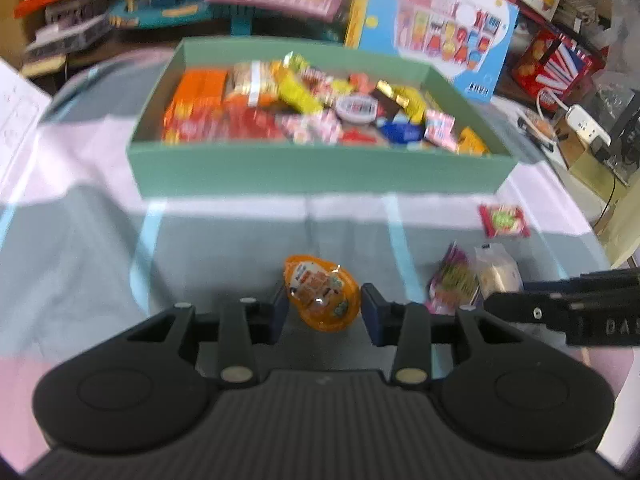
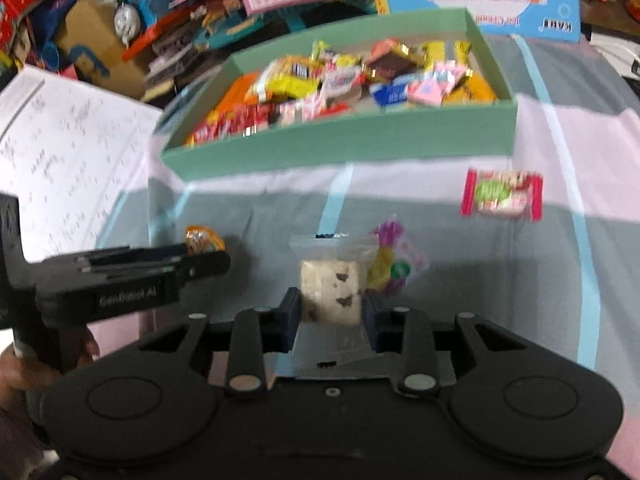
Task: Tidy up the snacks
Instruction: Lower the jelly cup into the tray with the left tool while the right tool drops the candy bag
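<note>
Left gripper [image 1: 324,312] fingers clamp an orange egg-shaped snack [image 1: 322,294]; right gripper [image 2: 330,316] fingers pinch a clear-bagged cookie [image 2: 331,296]; green snack box [image 1: 320,170] lies beyond both on the surface.

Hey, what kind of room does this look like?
Probably a home playroom or storage room: boxed toy sets stacked behind, a toy train in the clutter, and a green box of snacks on a cloth-covered table.

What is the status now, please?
Left gripper shut on egg. Right gripper shut on cookie. Box ahead, path clear.
</note>
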`<state>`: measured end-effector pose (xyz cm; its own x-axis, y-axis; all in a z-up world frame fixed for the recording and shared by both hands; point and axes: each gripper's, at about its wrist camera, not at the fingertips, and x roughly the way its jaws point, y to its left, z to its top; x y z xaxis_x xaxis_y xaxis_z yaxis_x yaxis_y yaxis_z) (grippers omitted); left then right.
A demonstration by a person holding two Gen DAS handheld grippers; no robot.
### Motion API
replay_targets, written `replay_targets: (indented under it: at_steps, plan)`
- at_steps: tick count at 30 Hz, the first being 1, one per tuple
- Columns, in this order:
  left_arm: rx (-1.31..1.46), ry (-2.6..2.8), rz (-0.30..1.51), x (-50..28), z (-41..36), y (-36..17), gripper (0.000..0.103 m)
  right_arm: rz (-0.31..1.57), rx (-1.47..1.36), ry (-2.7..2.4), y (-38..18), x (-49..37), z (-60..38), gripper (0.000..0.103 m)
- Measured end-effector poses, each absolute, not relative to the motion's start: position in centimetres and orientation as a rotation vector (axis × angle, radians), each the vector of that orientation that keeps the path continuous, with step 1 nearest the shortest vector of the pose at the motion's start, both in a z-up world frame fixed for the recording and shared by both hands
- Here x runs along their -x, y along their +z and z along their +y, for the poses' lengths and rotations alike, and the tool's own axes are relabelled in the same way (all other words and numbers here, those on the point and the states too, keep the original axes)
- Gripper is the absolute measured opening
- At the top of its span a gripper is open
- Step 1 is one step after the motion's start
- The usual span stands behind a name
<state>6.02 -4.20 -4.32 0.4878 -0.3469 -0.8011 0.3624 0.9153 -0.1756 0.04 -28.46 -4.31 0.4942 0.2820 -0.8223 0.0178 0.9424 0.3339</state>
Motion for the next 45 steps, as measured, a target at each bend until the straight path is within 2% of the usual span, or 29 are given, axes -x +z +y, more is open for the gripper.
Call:
replay_targets:
  at_steps: [13, 24, 43, 44, 45]
  plan:
    - [-0.009, -0.427, 0.857, -14.9, -7.0, 1.1, 0.039, 0.922, -0.464, 0.100, -2.0, -9.5, -32.4, 0.032]
    - [-0.029, -0.416, 0.919, -20.0, -9.2, -2.1, 0.040, 0.949, -0.498, 0.078, -5.1, -15.9, -32.6, 0.032]
    - [-0.034, -0.385, 0.946, -21.3, -8.9, -3.8, 0.041, 0.942, -0.477, 0.093, -6.4, -17.9, -31.9, 0.035]
    - [-0.034, -0.374, 0.943, -21.3, -8.8, -3.8, 0.049, 0.935, -0.475, 0.095, -6.3, -17.9, -31.8, 0.035]
    - [-0.033, -0.358, 0.938, -21.2, -8.8, -3.7, 0.059, 0.930, -0.477, 0.099, -6.1, -17.9, -31.8, 0.046]
